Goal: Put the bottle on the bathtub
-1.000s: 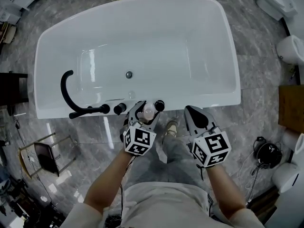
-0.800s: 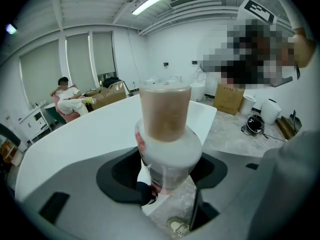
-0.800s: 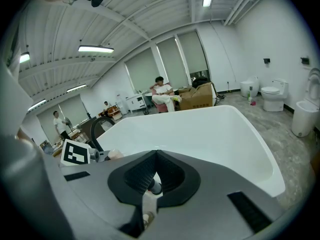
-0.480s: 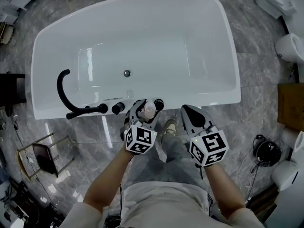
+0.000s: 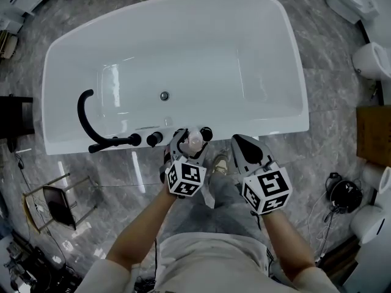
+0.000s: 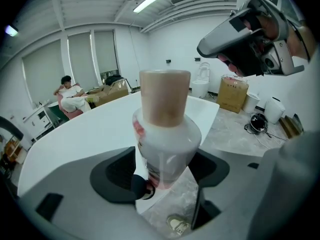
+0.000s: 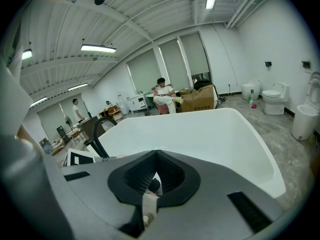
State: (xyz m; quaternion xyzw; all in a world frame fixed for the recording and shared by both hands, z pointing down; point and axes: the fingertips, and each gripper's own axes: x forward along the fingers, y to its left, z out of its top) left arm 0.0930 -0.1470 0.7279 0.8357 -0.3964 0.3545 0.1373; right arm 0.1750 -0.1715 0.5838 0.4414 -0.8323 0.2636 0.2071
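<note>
From the head view we see the left gripper (image 5: 189, 140) at the near rim of the white bathtub (image 5: 183, 17), its fingers clamped on the bottle (image 5: 194, 141), which shows there only as a pale cap beside a black knob (image 5: 206, 134). The left gripper view adds what that one hides: the bottle (image 6: 165, 134) stands upright between the fingers (image 6: 112, 174), with a tan cap, a cloudy body and a reddish label, and grey floor shows below it. We cannot tell whether it touches the rim. The right gripper (image 5: 245, 145) hangs just beside the left, over the floor; its own view shows the fingers (image 7: 137, 174) together on nothing, with the tub (image 7: 210, 129) and black faucet (image 7: 100, 131) beyond.
</note>
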